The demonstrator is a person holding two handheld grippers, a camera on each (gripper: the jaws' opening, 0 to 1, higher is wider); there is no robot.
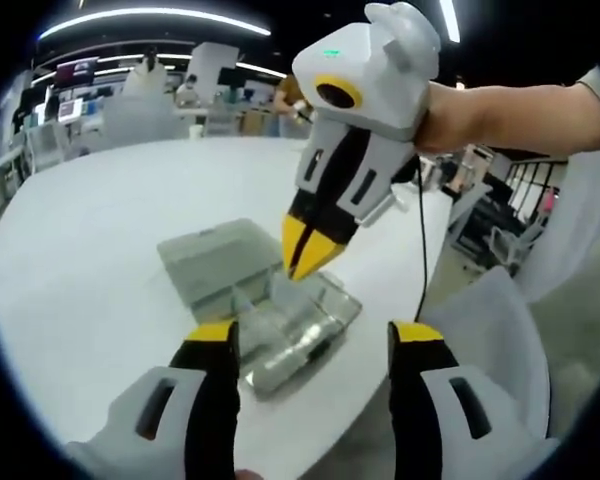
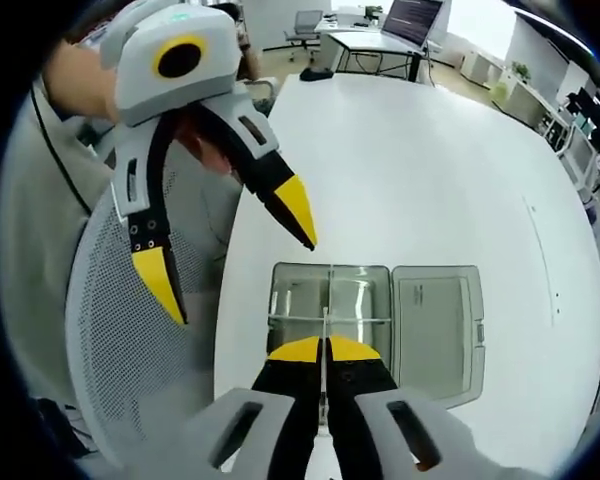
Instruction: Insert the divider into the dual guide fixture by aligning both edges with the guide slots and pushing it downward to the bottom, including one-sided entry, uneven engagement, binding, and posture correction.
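Your right gripper (image 2: pixel 324 352) pinches the thin clear divider (image 2: pixel 329 300) upright over the open fixture box (image 2: pixel 375 315) on the white table (image 2: pixel 430 170), while your left gripper (image 2: pixel 238 262) hangs spread wide just beside it.

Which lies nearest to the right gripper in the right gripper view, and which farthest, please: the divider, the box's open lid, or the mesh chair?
1. The divider, pinched between the right gripper tips, over the clear box.
2. The open lid, lying flat to the right.
3. The mesh chair, off the table's left edge.
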